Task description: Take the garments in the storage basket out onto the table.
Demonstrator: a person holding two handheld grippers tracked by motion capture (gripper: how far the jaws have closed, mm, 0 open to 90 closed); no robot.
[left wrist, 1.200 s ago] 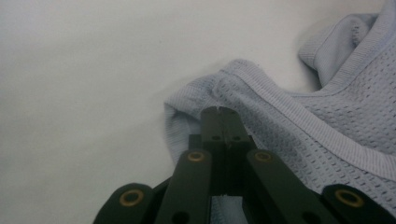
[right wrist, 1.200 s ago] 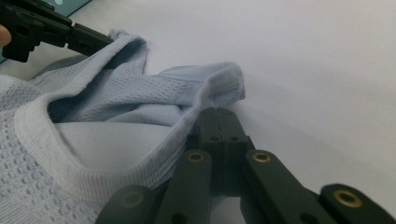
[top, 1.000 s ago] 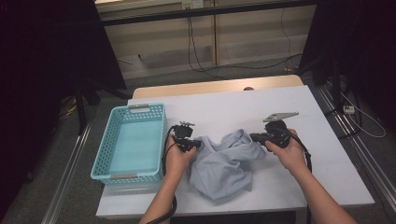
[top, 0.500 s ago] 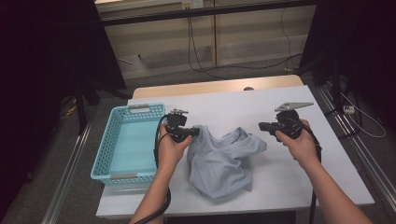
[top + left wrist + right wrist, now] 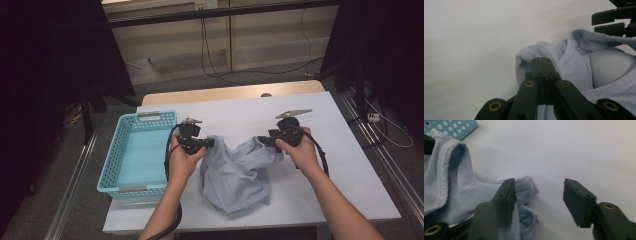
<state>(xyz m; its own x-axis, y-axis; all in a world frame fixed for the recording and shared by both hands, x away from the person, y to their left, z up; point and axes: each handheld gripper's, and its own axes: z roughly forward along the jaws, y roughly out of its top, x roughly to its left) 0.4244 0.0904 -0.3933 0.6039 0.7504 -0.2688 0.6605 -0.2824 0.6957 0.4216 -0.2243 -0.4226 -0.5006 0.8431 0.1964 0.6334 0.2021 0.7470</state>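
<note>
Since the earlier frame the right gripper [image 5: 264, 141] has swung back in from the right side of the high view to the raised right corner of the pale blue mesh shirt [image 5: 239, 172], and its jaws have just been opening; in the right gripper view they stand apart, one pad touching a fold of cloth, nothing clamped. The left gripper [image 5: 211, 143] has lifted a little and is clamped tight on the shirt's ribbed edge [image 5: 541, 53].

The shirt lies crumpled at the centre of the white desk [image 5: 350, 165], just right of the empty turquoise basket [image 5: 118, 150].

To do this regrasp well, I judge the right jaws should slide fully round the hem before closing, level with the left grip, so the cloth spreads evenly.

Both hands come up from the lower edge, grippers pointing inward at each other.
</note>
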